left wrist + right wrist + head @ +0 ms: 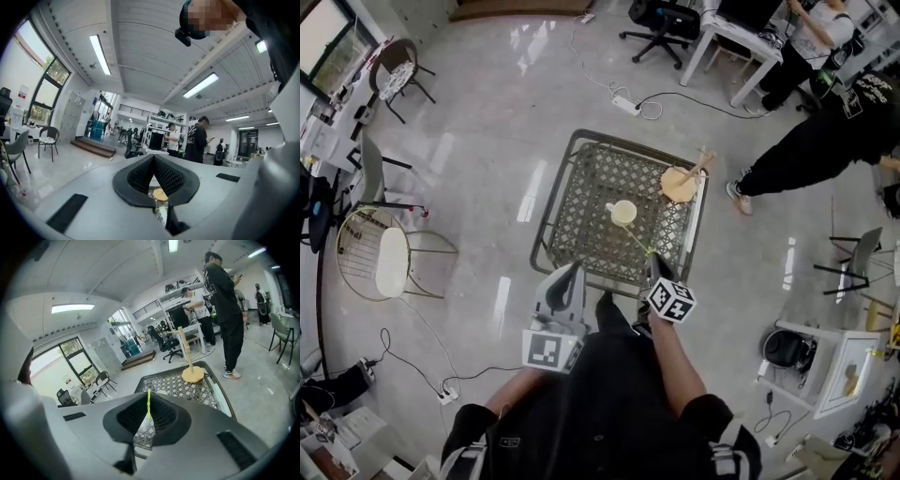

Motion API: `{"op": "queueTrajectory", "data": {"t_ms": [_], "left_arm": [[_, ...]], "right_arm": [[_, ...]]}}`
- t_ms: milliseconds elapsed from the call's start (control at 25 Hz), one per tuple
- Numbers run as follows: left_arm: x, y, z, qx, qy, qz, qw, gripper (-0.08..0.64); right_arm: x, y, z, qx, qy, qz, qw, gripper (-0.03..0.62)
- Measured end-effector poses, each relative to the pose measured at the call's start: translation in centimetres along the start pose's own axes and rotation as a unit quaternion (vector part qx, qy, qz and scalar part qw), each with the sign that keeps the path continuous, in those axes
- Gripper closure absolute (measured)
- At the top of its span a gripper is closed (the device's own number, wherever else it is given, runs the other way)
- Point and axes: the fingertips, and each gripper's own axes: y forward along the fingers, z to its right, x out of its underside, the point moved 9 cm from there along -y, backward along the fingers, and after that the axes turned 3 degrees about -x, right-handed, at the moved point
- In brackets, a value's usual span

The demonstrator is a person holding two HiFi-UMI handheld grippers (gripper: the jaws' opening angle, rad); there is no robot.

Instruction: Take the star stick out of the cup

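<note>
A white cup stands near the middle of the metal lattice table. A thin yellow-green star stick slants from the cup toward my right gripper, which is shut on its near end. In the right gripper view the stick stands pinched between the dark pads of the right gripper, over the table. I cannot tell whether its far tip is still inside the cup. My left gripper hangs at the table's near edge. Its jaws are closed on nothing.
A wooden peg stand sits on the table's far right corner. A person in black stands just right of the table. Chairs are at the left, a white desk is beyond, and cables cross the floor.
</note>
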Motion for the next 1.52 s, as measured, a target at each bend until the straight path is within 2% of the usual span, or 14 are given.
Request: {"op": "queueTrajectory", "data": {"t_ms": [240,400,680,1280,1520], "left_arm": [[0.5,-7.6,0.3,0.003,-0.015,0.012,0.9998,0.545],[1.3,-12.2,0.6,0.017,-0.008,0.007,0.9998,0.545],[1.5,-16.8,2.9,0.046,-0.013,0.003,0.9989,0.545],[2.7,-17.6,9.0,0.047,-0.013,-0.006,0.9988,0.545],[2.7,-17.6,11.4,0.054,0.001,-0.005,0.9985,0.545]], "right_arm": [[3.8,-7.4,-3.4,0.003,0.007,0.044,0.999,0.572],[6.0,-12.4,-5.6,0.002,0.008,0.068,0.998,0.572],[7.4,-19.9,-7.9,0.013,-0.001,0.100,0.995,0.572],[6.7,-27.8,-5.9,0.012,-0.022,0.133,0.991,0.572],[5.9,-31.1,-5.8,0.004,-0.048,0.166,0.985,0.572]]}}
